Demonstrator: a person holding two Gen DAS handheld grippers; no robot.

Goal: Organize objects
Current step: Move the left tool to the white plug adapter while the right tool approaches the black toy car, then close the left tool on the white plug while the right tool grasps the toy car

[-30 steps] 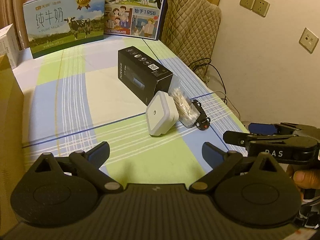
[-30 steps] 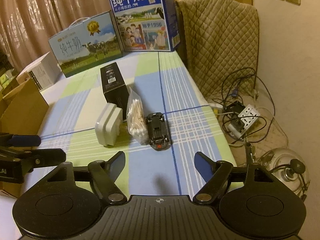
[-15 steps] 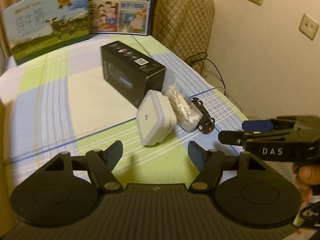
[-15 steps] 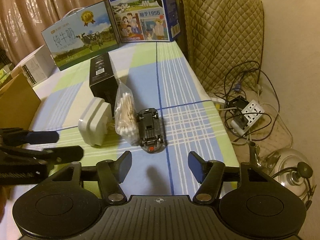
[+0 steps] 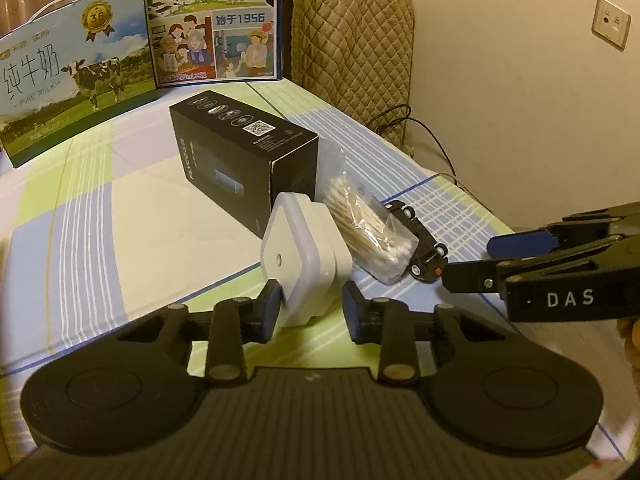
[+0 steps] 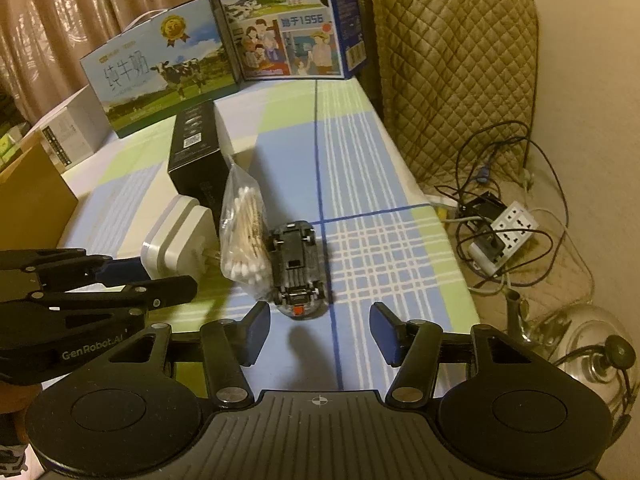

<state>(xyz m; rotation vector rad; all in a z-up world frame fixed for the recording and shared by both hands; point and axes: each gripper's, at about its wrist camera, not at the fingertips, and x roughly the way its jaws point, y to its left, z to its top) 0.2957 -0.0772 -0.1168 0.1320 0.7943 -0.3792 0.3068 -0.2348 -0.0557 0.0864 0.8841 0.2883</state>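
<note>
A white square box [image 5: 300,248] stands on edge on the checked tablecloth [image 5: 80,240]. My left gripper [image 5: 313,309] is open and straddles its lower end; the left pad sits close against it and a small gap shows at the right pad. A bag of cotton swabs [image 5: 368,220] leans beside the box, with a black carton [image 5: 240,152] behind. A black toy car [image 6: 298,264] lies upside down next to the bag. My right gripper [image 6: 320,326] is open just in front of the car, with nothing between its fingers.
Two milk cartons [image 5: 72,76] [image 5: 212,20] stand at the table's far end. A cardboard box [image 6: 28,196] sits at the left. Off the right edge are a quilted chair cover [image 6: 452,60], a power strip with cables [image 6: 508,232] and a glass kettle [image 6: 580,344].
My left gripper moved forward to the white box and its fingers narrowed around it. My right gripper moved forward, closer to the toy car.
</note>
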